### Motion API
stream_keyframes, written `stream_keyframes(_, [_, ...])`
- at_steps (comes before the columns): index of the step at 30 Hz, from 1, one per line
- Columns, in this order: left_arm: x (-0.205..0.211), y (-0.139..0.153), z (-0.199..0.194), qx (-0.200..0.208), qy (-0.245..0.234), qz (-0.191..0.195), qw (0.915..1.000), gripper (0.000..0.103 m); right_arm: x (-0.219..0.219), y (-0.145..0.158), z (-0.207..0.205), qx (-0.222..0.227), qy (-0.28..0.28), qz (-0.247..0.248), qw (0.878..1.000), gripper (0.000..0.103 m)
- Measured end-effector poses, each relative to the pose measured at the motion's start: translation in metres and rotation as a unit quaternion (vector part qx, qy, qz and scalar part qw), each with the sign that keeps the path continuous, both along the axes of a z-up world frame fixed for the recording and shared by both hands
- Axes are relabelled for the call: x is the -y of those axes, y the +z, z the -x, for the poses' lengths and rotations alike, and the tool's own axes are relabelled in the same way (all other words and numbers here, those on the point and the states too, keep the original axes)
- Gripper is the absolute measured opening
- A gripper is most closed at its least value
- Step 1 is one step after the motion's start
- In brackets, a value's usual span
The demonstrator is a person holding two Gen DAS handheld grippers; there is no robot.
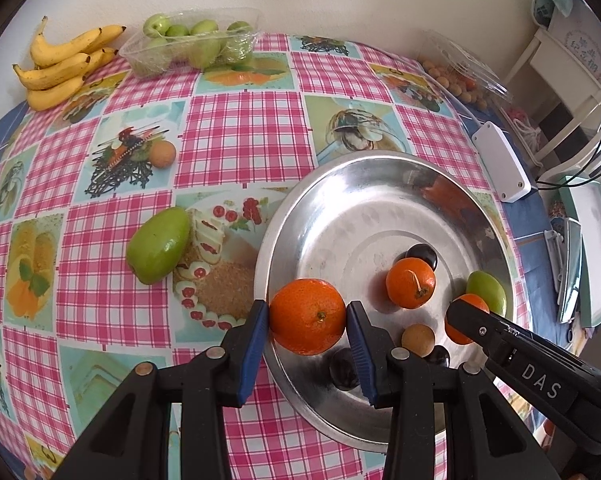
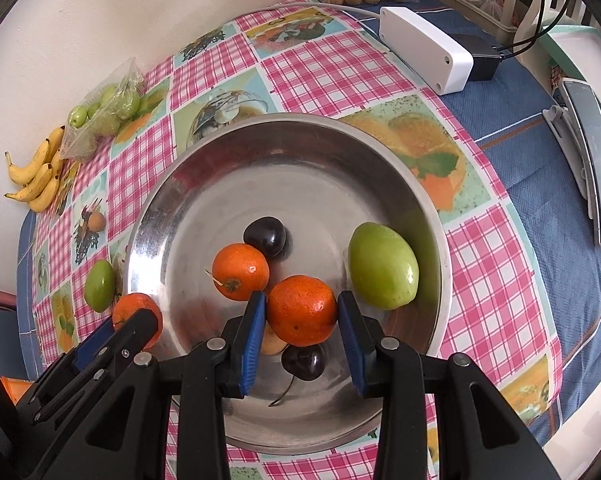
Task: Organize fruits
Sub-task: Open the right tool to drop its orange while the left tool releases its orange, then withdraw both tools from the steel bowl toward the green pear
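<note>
Checked pink tablecloth table (image 1: 240, 132), round steel bowl (image 1: 340, 184).
Left tongs (image 1: 307, 322) and right tongs (image 2: 301, 310) each pinch an orange mandarin (image 1: 307, 316); the smooth fruits could slip or collide.

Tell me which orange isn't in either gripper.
The stemmed orange lying loose in the metal bowl beside a dark cherry. The other two sit between the left gripper and the right gripper fingers.
</note>
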State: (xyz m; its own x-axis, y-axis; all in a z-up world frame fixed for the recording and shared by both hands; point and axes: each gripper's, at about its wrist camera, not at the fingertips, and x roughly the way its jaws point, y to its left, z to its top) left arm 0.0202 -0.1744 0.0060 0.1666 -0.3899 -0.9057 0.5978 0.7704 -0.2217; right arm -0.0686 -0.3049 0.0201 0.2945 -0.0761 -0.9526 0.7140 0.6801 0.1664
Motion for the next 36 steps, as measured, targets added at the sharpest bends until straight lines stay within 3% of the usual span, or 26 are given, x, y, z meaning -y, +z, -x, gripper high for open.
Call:
stream_keyframes(8, [0.001, 0.002, 0.0, 0.001, -0.001, 0.002, 1.0, 0.044, 0.0, -0.001, -0.001, -0.001, -0.003, -0.002, 1.0, 0.041])
stream_keyframes(15, [-0.004, 0.015, -0.004, 0.007, 0.004, 0.016, 0.9999, 0.044, -0.003, 0.016, 0.0, 0.015, 0.0, 0.008, 1.0, 0.045])
stream_keyframes(21, [-0.011, 0.025, -0.01, 0.009, 0.016, 0.029, 0.9994, 0.052, -0.008, 0.03, 0.001, 0.031, 0.002, 0.015, 0.999, 0.046])
stream_keyframes(25, [-0.018, 0.029, -0.016, 0.008, 0.03, 0.034, 0.9989, 0.056, -0.009, 0.037, 0.003, 0.036, 0.004, 0.023, 0.999, 0.059])
stream_keyframes(28, [-0.025, 0.027, -0.023, 0.006, 0.042, 0.032, 0.9986, 0.065, -0.009, 0.038, 0.002, 0.036, 0.006, 0.022, 0.999, 0.07])
stream_keyframes(33, [-0.037, 0.018, -0.036, 0.003, 0.073, 0.008, 0.9973, 0.073, -0.011, 0.029, -0.001, 0.023, 0.012, 0.02, 0.999, 0.08])
stream_keyframes(36, [-0.043, 0.011, -0.041, 0.002, 0.085, -0.005, 0.9963, 0.084, -0.011, 0.024, -0.002, 0.015, 0.015, 0.019, 1.0, 0.085])
